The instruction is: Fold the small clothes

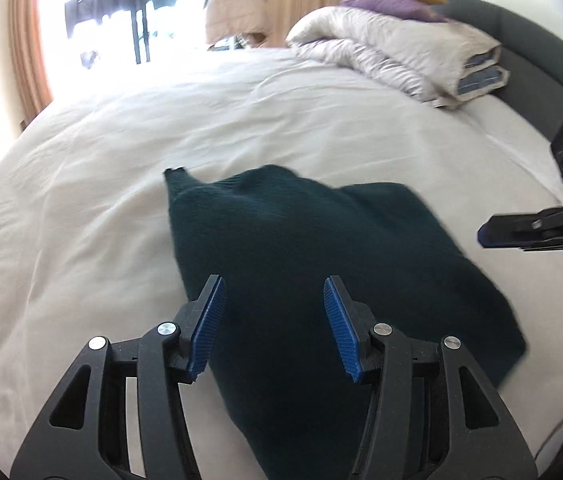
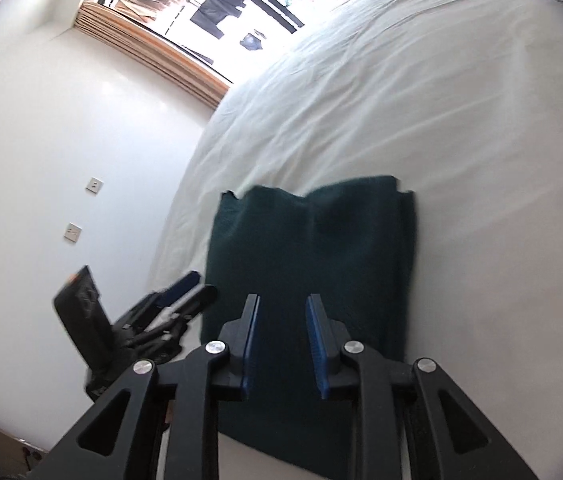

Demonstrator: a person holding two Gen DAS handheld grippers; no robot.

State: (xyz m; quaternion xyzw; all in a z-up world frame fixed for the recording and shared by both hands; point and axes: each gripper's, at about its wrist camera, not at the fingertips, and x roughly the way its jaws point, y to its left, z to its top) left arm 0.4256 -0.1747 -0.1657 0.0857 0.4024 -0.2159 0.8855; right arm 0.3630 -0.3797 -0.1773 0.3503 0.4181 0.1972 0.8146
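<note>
A dark teal knit garment (image 1: 321,256) lies on the white bed sheet (image 1: 101,184), partly folded into a rough rectangle, and both claws hang over its near end. The left claw (image 1: 273,328) stands wide apart, blue ribbed pads facing each other, nothing between them, the knit directly beneath. The right claw (image 2: 283,344) is also parted, a narrower gap, empty, poised above the near edge of the same garment (image 2: 313,256).

This looks like soft, thick knitwear: light, floppy, no stiffness to speak of, so it should sag and drape the instant one side is lifted. Not slippery, I'd judge; the ribbed pads ought to bite well into that texture. Nothing fragile here, though a knit can stretch if dragged.

Best hold, by my reading: pinch the near hem at its two corners, one claw each, catching all layers at once so the fold does not slide apart. At the far end of the garment a small notched corner (image 1: 175,171) sticks out, slightly uneven. Beyond the garment, towards the headboard, a rolled duvet (image 1: 393,48) sits well apart.
</note>
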